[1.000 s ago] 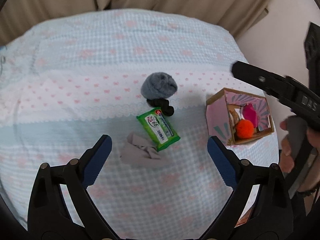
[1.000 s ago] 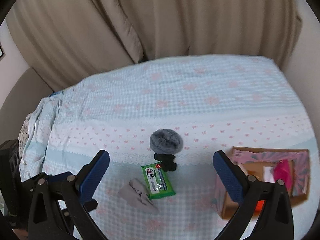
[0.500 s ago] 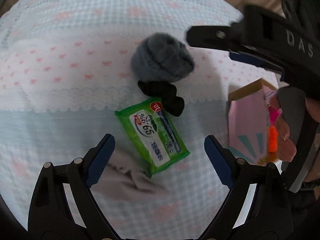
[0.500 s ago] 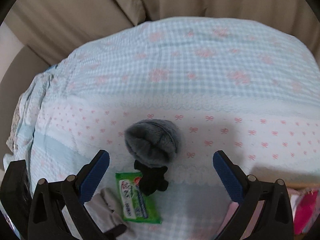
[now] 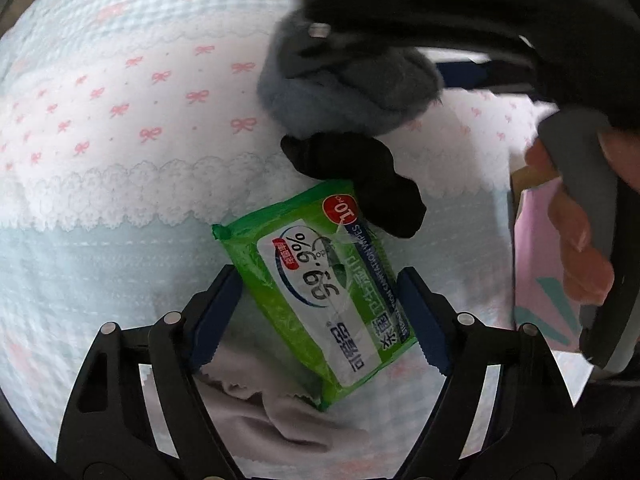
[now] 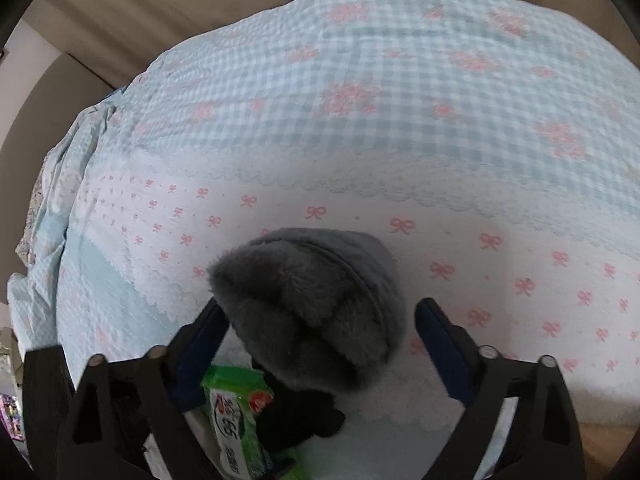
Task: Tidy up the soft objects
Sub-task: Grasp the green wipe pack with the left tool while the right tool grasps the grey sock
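A green wipes pack lies slanted on the bed between the fingers of my left gripper, whose jaws are closing; the pads stand at the pack's long edges without squeezing it. A grey fluffy ball sits between the fingers of my right gripper, also closing, with a gap on its right side. A black scrunchie lies between ball and pack, touching both. Under the pack's near end lies a pale grey cloth. The right gripper's black body hides the top of the grey ball.
A pink cardboard box stands at the right, partly behind a person's hand on the right gripper's handle. The blue checked bedcover with pink bows stretches far back to beige curtains.
Both grippers have come down close to the bed. The left now straddles the wipes pack, the right straddles the grey ball, and both pairs of jaws stand narrower than before.
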Available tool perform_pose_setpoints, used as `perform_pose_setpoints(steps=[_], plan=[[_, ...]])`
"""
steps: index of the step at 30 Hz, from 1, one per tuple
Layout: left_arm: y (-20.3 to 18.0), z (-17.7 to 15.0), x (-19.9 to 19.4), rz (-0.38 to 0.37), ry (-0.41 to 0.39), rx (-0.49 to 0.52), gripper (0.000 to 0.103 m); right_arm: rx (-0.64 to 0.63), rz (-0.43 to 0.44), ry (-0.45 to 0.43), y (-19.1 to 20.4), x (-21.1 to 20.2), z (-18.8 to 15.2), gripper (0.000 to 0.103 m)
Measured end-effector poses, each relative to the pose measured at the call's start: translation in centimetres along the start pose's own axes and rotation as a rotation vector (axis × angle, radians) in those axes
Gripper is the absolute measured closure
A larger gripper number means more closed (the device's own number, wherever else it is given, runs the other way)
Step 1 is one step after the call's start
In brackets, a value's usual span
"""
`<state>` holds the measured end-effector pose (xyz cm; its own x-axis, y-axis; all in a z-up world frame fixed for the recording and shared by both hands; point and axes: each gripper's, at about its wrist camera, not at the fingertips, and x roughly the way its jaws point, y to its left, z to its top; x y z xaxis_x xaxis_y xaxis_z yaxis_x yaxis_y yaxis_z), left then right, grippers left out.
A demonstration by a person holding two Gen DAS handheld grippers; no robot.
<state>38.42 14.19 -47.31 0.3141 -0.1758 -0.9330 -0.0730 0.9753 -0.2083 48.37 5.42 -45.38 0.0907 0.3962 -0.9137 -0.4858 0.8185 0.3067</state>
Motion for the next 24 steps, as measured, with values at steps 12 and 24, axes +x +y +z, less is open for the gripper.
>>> perform_pose_setpoints(steps=[12, 24], plan=[[-1.3, 0.9, 0.1, -0.037, -0.003, 0.032, 0.066, -0.036, -0.009, 0.002, 0.5, 0.5, 0.5, 0.055], [-0.2, 0.9, -4.8, -0.038, -0.115, 0.014, 0.071, 0.030, -0.015, -0.149, 1.3, -5.4, -0.2, 0.059]])
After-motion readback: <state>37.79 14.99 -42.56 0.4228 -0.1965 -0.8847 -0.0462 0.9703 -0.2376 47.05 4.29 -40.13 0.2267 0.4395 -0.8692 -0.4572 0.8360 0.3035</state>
